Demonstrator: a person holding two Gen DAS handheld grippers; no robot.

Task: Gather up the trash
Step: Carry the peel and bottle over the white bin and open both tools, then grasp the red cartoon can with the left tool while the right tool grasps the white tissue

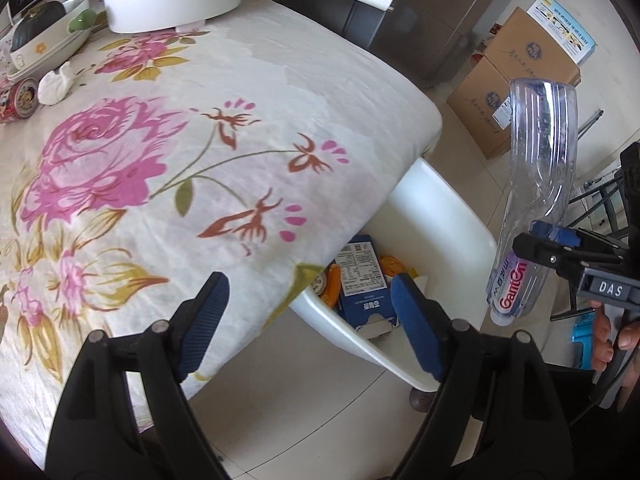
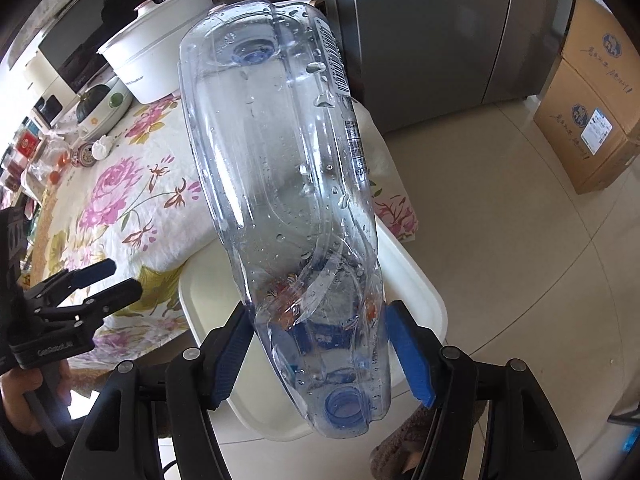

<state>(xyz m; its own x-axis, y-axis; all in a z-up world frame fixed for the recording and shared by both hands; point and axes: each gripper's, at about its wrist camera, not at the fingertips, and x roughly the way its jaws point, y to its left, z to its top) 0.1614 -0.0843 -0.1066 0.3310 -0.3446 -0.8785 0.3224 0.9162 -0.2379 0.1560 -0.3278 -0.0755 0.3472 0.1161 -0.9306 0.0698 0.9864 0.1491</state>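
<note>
A: What do the tools look like?

B: The left gripper (image 1: 308,320) and right gripper (image 2: 320,354) are black plastic, each with two fingers faced in ribbed blue pads (image 2: 412,354) and round grey screws at the joints.

A: Any markings?

B: White "DAS" lettering on the right one's side. Bare fingers (image 1: 604,344) of a hand show behind it.

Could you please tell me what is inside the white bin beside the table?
The white bin holds a blue carton, orange scraps and a can top. The tablecloth overhangs its left part, hiding what lies there.
</note>
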